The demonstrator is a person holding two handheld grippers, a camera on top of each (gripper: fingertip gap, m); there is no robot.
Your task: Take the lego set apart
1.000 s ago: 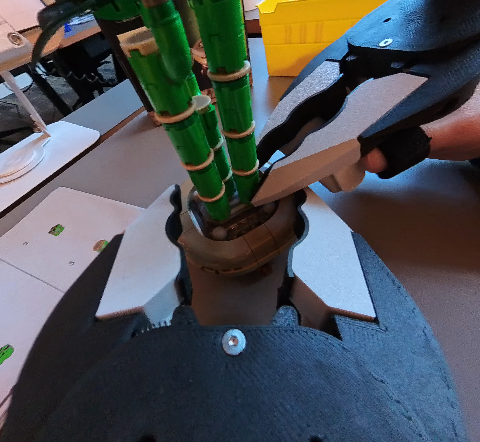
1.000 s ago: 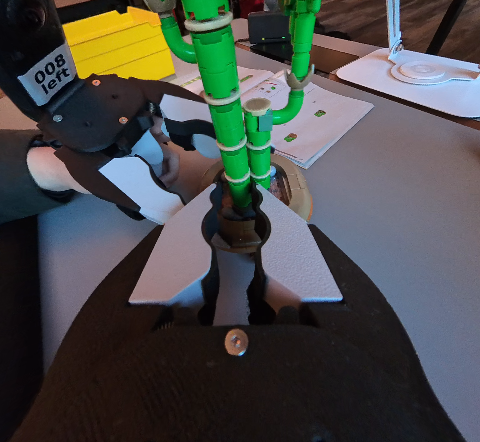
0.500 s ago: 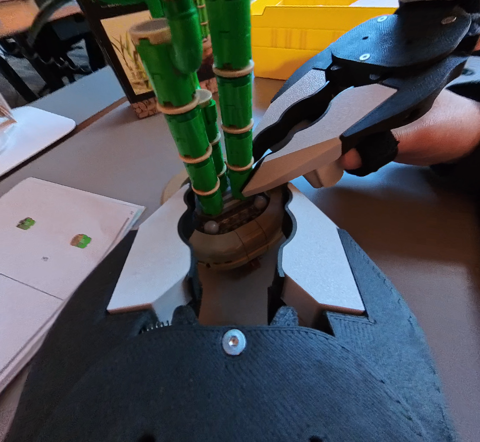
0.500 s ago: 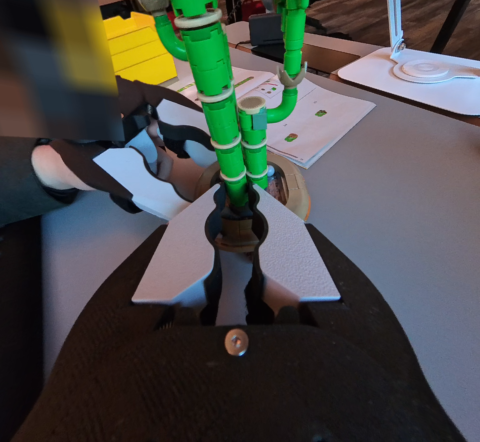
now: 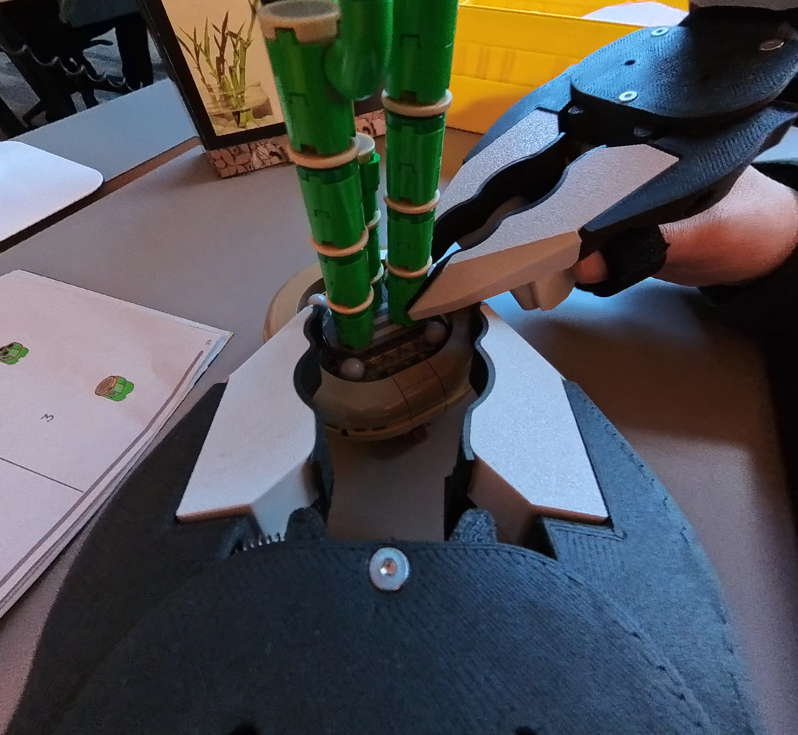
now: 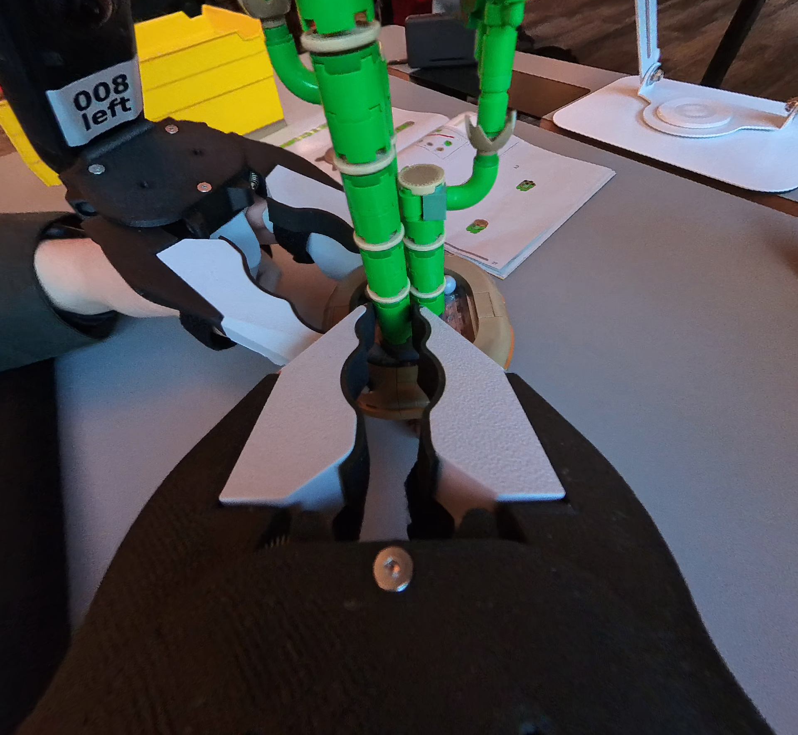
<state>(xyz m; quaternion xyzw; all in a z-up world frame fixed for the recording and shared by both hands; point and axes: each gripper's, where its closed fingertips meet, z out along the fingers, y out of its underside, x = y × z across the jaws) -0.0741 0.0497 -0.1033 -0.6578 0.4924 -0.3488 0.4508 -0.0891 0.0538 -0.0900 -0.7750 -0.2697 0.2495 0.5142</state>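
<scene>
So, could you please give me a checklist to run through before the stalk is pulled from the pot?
1. Left gripper clamped around pot: ok.
2. Right gripper closed on the tall stalk at its foot: ok.
3. Grip clear of the short stalk beside it: cannot tell.
4. Pot flat on table: cannot tell, underside hidden.
5. Booklet clear of grippers: ok.
6. Room above the stalks: cannot tell, tops out of frame.

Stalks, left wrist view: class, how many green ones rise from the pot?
3 in the pot: thick left stalk, thin middle stalk behind, thick right stalk pinched by the right gripper. More may be hidden.
</scene>
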